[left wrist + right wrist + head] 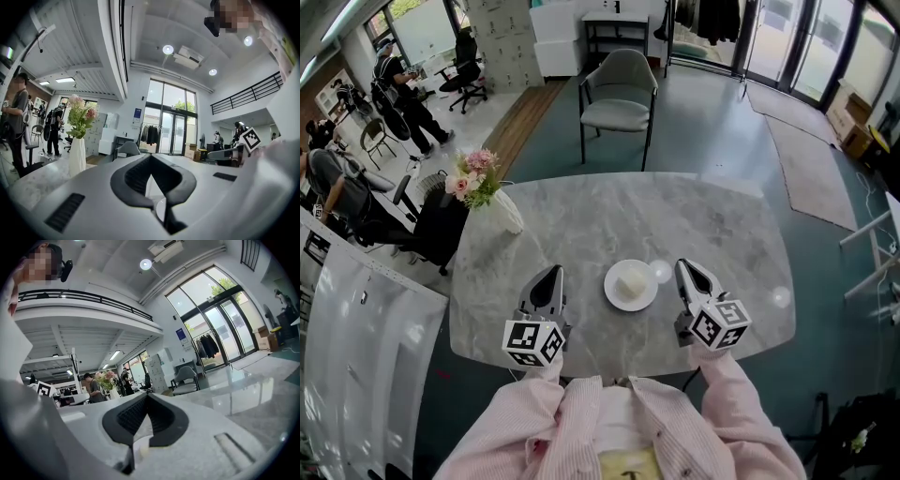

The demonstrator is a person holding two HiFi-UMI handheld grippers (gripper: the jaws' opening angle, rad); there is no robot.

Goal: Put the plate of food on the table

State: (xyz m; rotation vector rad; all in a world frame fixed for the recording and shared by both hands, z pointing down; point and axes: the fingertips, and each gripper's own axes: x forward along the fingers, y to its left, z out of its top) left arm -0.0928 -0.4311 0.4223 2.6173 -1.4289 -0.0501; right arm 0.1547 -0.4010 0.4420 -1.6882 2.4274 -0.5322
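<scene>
Task looks basically done, judging by the layout: the small round white plate (612,283) w/ a pale cream block of food (631,280) sits flat on the grey-veined marble table (694,220), approx 6 o'clock on the tabletop, near the front edge by the person. Left gripper (551,273) is at the plate's 9 o'clock and right gripper (682,266) at its 3 o'clock. Both are just beside the plate but apart from it in the head view. Left gripper's jaws are pressed together at the tips w/ nothing btwn them; right gripper's jaws are likewise pressed together & empty. Each gripper view shows only a sliver of plate low down, beyond the closed pads, so neither one carries the plate. White vase w/ pink flowers (492,197) stands at the table's 10 o'clock, well apart from the plate. Grey padded armchair (619,94) is at 12 o'clock, past the far edge. Left to do, prob.: nothing beyond pulling the grippers back; no other plate in view.
</scene>
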